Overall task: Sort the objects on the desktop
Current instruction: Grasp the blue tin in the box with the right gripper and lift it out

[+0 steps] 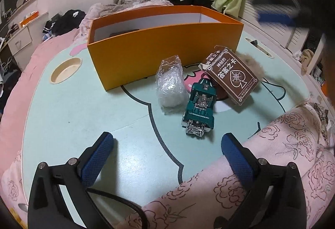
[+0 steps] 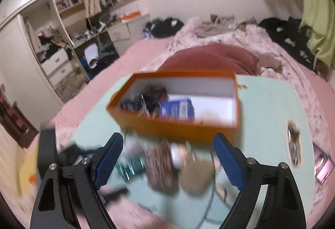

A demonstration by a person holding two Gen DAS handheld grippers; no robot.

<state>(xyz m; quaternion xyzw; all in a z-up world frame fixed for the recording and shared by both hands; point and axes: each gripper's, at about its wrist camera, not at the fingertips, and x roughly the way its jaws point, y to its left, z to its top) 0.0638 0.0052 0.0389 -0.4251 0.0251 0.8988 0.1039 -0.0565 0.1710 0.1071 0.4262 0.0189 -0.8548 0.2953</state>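
Clearly, we held both the left hand-held gripper (image 1: 167,157) and the right hand-held gripper (image 2: 167,160) apart and empty. In front of the open orange cardboard box (image 1: 159,49), the teal toy truck (image 1: 199,103) sat between a clear plastic-wrapped bundle (image 1: 170,84) and a brown card box (image 1: 232,76) on the pale green surface (image 1: 83,113); we judged a careless grab might snag those neighbours.

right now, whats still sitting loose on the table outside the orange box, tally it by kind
clear plastic-wrapped bundle: 1
green toy vehicle: 1
brown card box: 1
furry tan item, partly hidden behind the card box: 1
total: 4, all in front of the orange box
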